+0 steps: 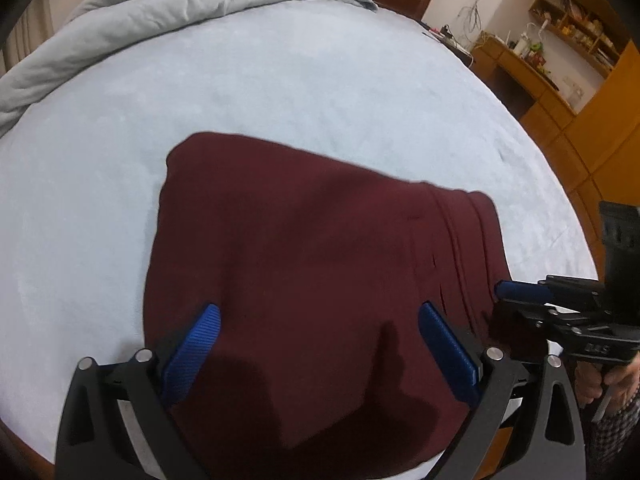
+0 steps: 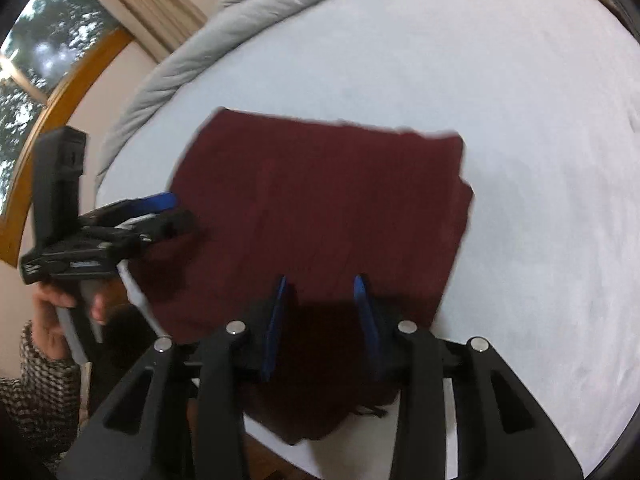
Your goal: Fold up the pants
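- The pants [image 1: 304, 272] lie on the bed [image 1: 280, 92], near its front edge, already folded into a compact maroon block; one corner hangs a little over the edge in the right wrist view.
- I judge them soft and limp, several layers thick, light enough for one pinch but quick to slump or slide apart if lifted by a single layer.
- The best hold, I think, is the near edge, biting through all layers at once, one tong set toward each end, so the stack stays square.
- My left tongs [image 1: 320, 340] are spread wide above the near half of the pants, angled steeply down, with nothing between the pads.
- My right tongs [image 2: 320, 320] are parted only narrowly, also pitched down over the near edge. The frame is blurred, so I can't swear the pads are clear of the cloth, but they seem to pinch nothing.
- A hand [image 2: 52, 316] in a knit sleeve grips the left handle at the bed's side.
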Demonstrator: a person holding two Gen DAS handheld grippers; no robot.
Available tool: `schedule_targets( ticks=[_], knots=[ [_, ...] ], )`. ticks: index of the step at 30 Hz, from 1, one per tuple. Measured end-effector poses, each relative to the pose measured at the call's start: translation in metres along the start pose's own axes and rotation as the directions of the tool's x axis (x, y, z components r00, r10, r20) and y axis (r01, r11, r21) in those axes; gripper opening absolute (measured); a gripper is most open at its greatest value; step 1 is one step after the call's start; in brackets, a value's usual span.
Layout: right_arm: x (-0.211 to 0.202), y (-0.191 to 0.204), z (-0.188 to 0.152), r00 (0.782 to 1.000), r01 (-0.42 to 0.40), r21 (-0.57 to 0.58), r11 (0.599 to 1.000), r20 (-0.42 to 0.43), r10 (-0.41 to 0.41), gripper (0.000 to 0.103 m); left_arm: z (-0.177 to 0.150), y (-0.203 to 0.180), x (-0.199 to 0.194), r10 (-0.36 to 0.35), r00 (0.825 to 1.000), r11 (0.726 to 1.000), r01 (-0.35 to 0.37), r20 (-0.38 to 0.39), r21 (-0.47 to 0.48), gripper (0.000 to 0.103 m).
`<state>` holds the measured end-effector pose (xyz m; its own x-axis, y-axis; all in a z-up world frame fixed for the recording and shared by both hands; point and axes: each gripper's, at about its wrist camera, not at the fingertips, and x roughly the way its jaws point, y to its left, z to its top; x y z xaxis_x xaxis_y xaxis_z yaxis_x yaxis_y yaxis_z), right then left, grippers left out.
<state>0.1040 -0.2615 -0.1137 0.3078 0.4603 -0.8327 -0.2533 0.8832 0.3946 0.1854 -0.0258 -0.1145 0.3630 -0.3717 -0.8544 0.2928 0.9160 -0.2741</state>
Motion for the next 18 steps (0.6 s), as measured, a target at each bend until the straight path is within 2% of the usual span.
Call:
schedule_targets(
  ticks=[4, 11, 12, 13, 14, 16, 18],
  knots=[
    [0.004, -0.011, -0.003, 1.000, -0.024, 0.029, 0.999, 0.011, 0.024, 0.035, -0.006, 0.005, 0.005, -0.012, 1.000, 1.000, 0.012, 0.006, -0.013, 0.099],
    [-0.001, 0.000, 0.000, 0.999, -0.029, 0.054, 0.998, 0.020, 0.028, 0.035, 0.002, 0.002, -0.001, -0.015, 1.000, 0.999, 0.014, -0.012, -0.031, 0.099],
    [-0.011, 0.001, 0.002, 0.998, -0.057, 0.065, 0.996, 0.036, 0.054, 0.042, 0.005, 0.000, -0.007, -0.019, 1.000, 1.000, 0.019, -0.015, -0.025, 0.099],
    [-0.021, 0.003, 0.003, 0.996, -0.072, 0.066, 0.995, 0.055, 0.069, 0.062, 0.006, 0.000, -0.017, -0.028, 1.000, 1.000, 0.028, -0.002, -0.015, 0.099],
    [-0.033, 0.004, 0.004, 0.993, -0.082, 0.060, 0.995, 0.087, 0.076, 0.071, 0.009, 0.002, -0.034, -0.037, 0.999, 0.999, 0.037, 0.035, -0.004, 0.099],
    [-0.053, 0.002, 0.003, 0.989, -0.079, 0.036, 0.996, 0.132, 0.073, 0.078, 0.011, 0.017, -0.049, -0.058, 0.997, 0.998, 0.058, 0.044, -0.015, 0.099],
    [-0.061, -0.012, -0.001, 0.988, -0.091, 0.070, 0.993, 0.134, 0.081, 0.086, 0.011, 0.037, -0.048, -0.065, 0.998, 0.997, 0.065, 0.006, -0.045, 0.099]
  ],
)
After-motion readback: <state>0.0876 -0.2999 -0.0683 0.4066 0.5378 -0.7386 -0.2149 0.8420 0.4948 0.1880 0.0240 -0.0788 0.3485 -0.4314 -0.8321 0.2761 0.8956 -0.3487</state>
